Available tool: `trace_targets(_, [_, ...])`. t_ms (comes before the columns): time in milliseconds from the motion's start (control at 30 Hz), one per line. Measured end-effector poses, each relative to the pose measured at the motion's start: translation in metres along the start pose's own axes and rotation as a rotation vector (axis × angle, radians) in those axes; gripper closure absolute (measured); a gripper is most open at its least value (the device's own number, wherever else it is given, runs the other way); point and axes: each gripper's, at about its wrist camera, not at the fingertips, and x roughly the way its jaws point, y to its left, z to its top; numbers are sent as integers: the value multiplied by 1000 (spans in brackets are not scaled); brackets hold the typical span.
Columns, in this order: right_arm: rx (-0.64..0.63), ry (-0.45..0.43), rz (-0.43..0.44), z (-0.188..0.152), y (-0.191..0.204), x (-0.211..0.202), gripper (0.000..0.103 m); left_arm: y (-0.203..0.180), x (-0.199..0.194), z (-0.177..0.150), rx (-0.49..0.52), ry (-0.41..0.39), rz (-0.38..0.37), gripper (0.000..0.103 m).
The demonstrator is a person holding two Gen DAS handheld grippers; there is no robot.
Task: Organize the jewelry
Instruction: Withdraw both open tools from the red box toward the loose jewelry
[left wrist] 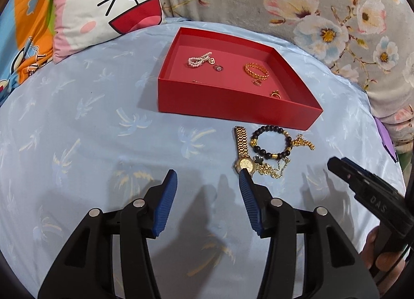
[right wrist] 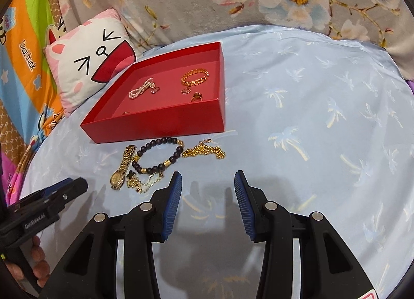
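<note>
Bed [left wrist: 90, 131] under a pale blue sheet carries everything. Far across it sits a red box [left wrist: 233, 107], already holding a pearl strand [left wrist: 198, 59], a gold bangle [left wrist: 256, 71] and a few rings. Near the box's front wall, still on the sheet, lie a gold watch [left wrist: 242, 151], a black bead bracelet [left wrist: 271, 143] and gold chains [left wrist: 274, 169], touching and partly overlapping. The left gripper [left wrist: 208, 177] hovers released just near the watch; the right gripper [right wrist: 208, 178] also hangs released, beside the chains. Risk, as I judge it: lifting one piece may drag a snagged neighbour, and thin chain could slip from the fingers [left wrist: 169, 195].
</note>
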Motion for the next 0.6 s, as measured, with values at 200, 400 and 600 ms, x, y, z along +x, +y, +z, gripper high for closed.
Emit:
trace_targets(200, [-11, 18, 42, 1, 14, 13, 61, 5, 3, -2, -13, 10, 0, 55])
trace_targets(400, [15, 25, 33, 0, 8, 17, 61, -7, 10, 0, 14, 17, -31, 49])
trace_targets(600, [22, 13, 23, 2, 0, 14, 61, -29, 26, 2, 53, 31, -43, 47])
